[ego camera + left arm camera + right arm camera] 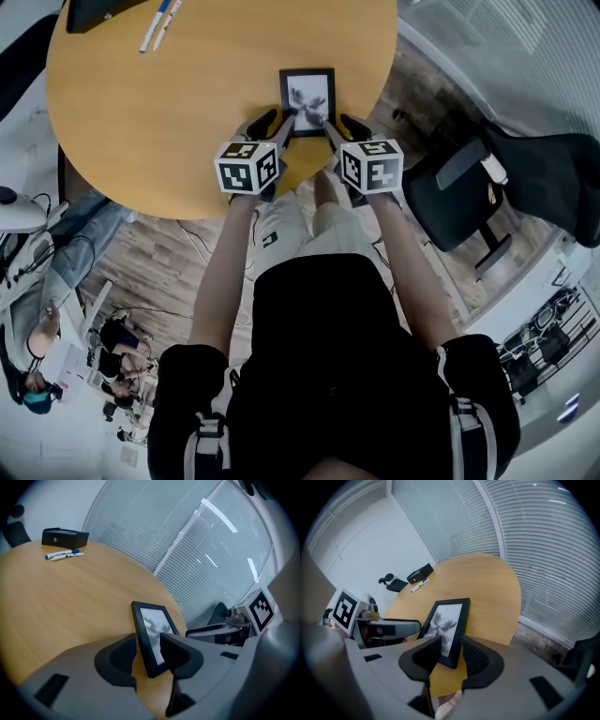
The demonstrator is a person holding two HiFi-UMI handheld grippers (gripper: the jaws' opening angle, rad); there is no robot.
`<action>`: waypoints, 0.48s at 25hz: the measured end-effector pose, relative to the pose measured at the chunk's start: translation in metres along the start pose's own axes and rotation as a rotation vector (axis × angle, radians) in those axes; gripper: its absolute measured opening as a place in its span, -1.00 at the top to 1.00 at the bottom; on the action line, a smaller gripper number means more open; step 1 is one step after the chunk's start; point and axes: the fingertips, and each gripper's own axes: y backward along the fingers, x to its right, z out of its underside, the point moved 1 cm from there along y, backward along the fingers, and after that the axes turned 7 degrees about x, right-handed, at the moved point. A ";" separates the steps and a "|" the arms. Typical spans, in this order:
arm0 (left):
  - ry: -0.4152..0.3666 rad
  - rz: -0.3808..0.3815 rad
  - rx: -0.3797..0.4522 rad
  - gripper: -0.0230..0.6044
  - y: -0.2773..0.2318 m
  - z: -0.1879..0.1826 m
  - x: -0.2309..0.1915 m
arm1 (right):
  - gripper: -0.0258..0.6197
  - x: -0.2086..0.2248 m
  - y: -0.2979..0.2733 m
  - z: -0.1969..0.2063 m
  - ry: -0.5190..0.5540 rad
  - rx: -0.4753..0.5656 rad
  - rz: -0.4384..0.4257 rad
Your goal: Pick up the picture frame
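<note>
The black picture frame with a grey picture (307, 101) is sitting at the near edge of the round wooden table (187, 112). The left gripper (147, 639) and the right gripper (451, 641) are each pinching one near corner. I think this is stopping it from tipping when lifted.

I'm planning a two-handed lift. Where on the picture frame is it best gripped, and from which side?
By its two near corners, from the near edge of the table. The picture frame is thin, so jaws pinch its border front and back: left gripper left corner, right gripper right corner.
</note>
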 end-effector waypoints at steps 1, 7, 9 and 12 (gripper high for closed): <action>0.001 0.004 -0.001 0.45 -0.003 0.000 -0.001 | 0.44 0.001 -0.004 0.000 0.001 -0.003 0.009; -0.005 0.005 -0.005 0.45 -0.017 -0.001 -0.002 | 0.45 0.008 -0.017 0.002 -0.036 -0.003 0.028; -0.005 0.008 -0.006 0.45 -0.020 -0.001 -0.004 | 0.45 0.009 -0.022 0.003 -0.040 0.000 0.034; 0.005 0.012 -0.015 0.45 -0.023 0.000 -0.010 | 0.48 0.010 -0.028 0.001 -0.050 -0.009 0.043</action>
